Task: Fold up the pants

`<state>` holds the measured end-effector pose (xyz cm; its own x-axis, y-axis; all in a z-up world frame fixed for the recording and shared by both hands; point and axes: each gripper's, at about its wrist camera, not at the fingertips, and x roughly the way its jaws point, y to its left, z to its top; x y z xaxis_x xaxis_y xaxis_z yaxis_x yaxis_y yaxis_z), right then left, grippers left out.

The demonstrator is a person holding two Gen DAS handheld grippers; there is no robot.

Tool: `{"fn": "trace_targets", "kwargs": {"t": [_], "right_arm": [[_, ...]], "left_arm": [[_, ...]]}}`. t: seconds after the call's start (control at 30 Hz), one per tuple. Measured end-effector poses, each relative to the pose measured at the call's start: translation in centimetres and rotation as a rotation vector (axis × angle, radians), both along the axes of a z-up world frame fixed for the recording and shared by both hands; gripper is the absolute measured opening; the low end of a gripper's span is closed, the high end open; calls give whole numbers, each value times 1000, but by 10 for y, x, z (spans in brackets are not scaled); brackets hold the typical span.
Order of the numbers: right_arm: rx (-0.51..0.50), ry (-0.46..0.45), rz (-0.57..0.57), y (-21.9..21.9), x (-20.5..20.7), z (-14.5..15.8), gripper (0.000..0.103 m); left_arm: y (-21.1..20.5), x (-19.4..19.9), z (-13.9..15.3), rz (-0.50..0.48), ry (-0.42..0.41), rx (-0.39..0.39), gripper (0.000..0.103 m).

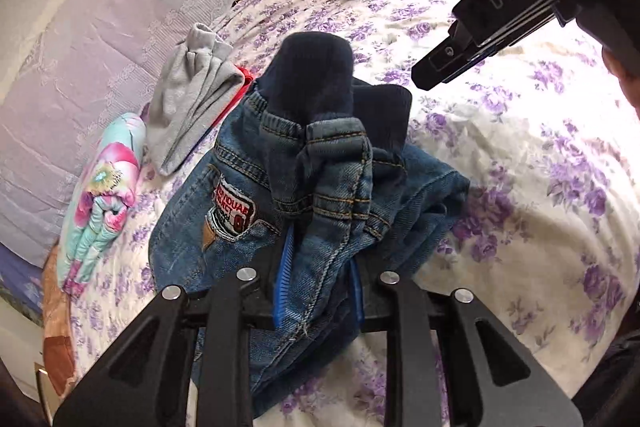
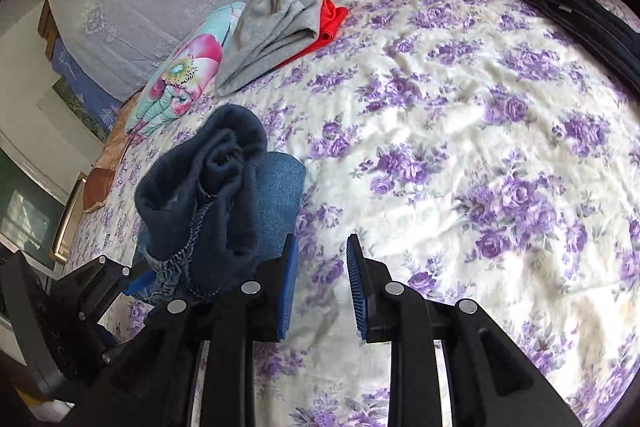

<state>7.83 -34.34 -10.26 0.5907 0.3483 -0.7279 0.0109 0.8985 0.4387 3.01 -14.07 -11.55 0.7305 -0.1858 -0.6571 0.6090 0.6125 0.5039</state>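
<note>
Pants (image 1: 320, 187) of blue denim with dark knit cuffs are bunched above the floral bed (image 1: 520, 187), clenched in the left tool (image 1: 318, 275). A sewn patch is shown only by the left view; the right tool (image 2: 322, 283), released and empty, only by the right.

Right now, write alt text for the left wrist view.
The left gripper clamps bunched blue jeans above a bed with a purple-flowered sheet. The right gripper hangs at upper right; grey clothing lies behind.
</note>
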Motion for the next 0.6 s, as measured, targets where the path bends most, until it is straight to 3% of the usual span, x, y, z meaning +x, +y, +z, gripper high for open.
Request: {"fn": "trace_targets", "kwargs": {"t": [0.1, 0.23, 0.37, 0.43, 0.53, 0.6], "right_arm": [[-19, -29, 12, 3, 0, 14, 27], [-28, -160, 84, 23, 0, 70, 41], [-59, -238, 258, 71, 18, 109, 40], [-113, -185, 293, 88, 30, 103, 40], [-176, -45, 280, 91, 40, 58, 38], [-198, -1, 256, 85, 37, 27, 37]], "left_arm": [[5, 1, 11, 18, 23, -16, 22], [12, -10, 24, -7, 35, -32, 25], [17, -31, 36, -73, 43, -89, 45], [26, -41, 50, -94, 47, -141, 47], [55, -41, 77, -72, 59, -261, 52], [79, -30, 92, -38, 102, -363, 58]]}}
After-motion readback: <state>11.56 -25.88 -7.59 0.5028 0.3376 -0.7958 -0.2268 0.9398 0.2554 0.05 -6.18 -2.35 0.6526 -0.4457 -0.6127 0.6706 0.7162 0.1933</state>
